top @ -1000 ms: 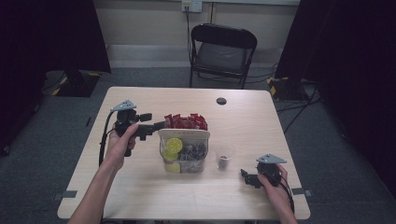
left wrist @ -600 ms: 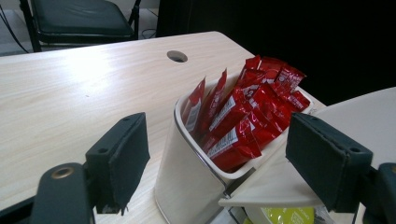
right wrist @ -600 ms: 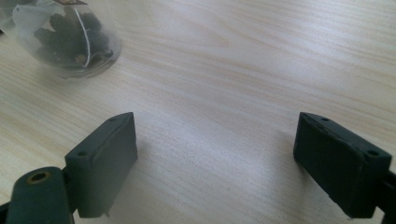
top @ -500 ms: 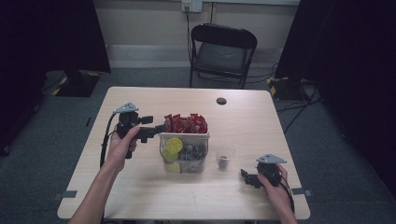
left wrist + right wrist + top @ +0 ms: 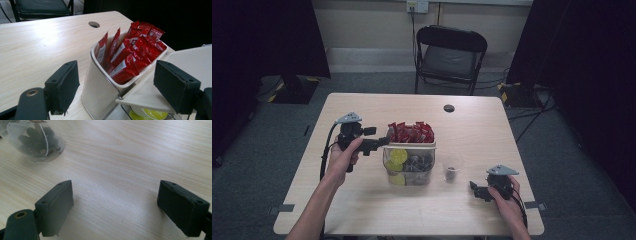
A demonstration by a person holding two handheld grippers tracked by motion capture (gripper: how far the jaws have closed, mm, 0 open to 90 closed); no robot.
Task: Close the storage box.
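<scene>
Dark curtains hang on both sides of the room, and a black folding chair (image 5: 451,54) stands behind the pale wooden table (image 5: 362,110), which has a small round hole (image 5: 449,108) near its far edge. Near the middle of the table stands a clear plastic organiser box (image 5: 409,167), and its white back compartment (image 5: 100,82) is full of red sauce packets (image 5: 130,55) standing on end. Something round and yellow (image 5: 399,156) and some dark things sit in the front parts. The left gripper (image 5: 382,142) is held up at the box's left side with its black jaws wide apart, one on each side of the white compartment's corner, not touching it. Just to the right of the box stands a small clear cup (image 5: 452,169) with something dark inside. The right gripper (image 5: 473,187) sits low by the table's near right edge, close to the cup, and its jaws are wide apart too, with bare wood between them
</scene>
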